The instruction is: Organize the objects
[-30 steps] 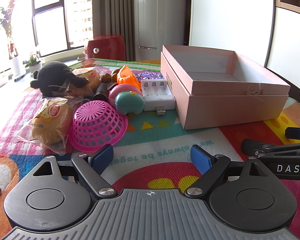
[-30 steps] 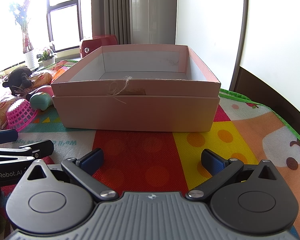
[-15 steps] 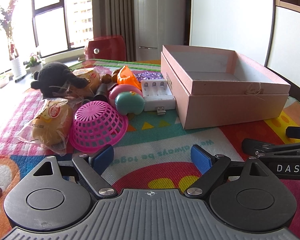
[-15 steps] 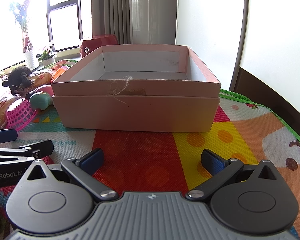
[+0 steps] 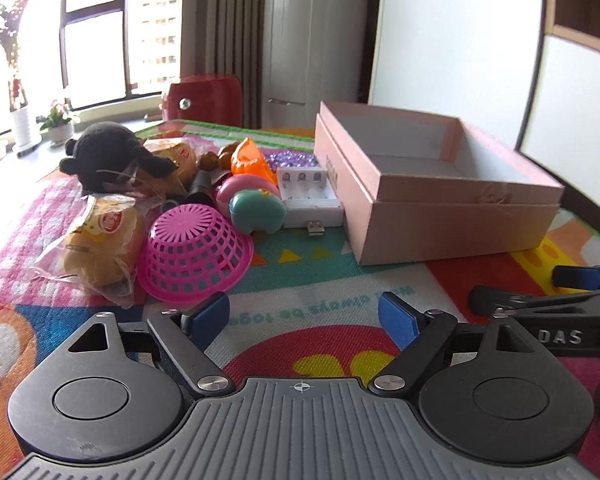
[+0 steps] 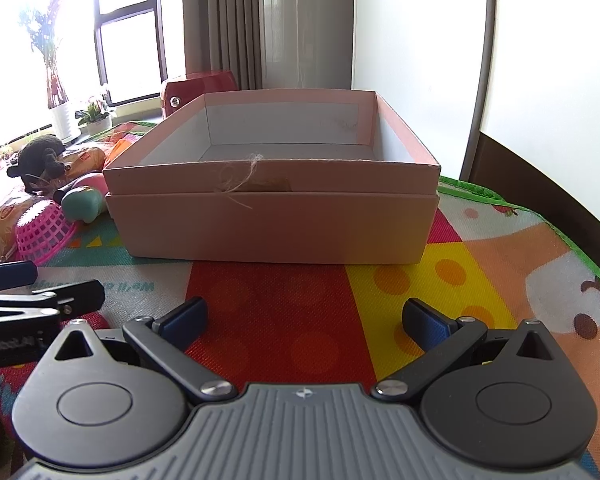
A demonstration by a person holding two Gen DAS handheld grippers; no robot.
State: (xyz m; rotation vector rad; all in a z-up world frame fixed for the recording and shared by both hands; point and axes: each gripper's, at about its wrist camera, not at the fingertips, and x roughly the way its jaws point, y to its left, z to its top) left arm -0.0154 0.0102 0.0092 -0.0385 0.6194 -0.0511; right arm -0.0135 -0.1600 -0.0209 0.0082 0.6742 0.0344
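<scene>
Holding both tongs wide apart and empty, we see the toys [image 5: 204,216] piled ahead and left of our left tongs [image 5: 303,316], which are nearer. The box [image 6: 272,220] sits straight ahead of our right tongs [image 6: 305,320], right of the toys.

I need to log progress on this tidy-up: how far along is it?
Nothing looks done yet: the pink box shows no items inside. Nothing is in hand either; the left gripper and right gripper are both open over the mat. Everything is left: the pink basket, bagged bread, black plush, green toy and battery charger lie piled beside the box.
</scene>
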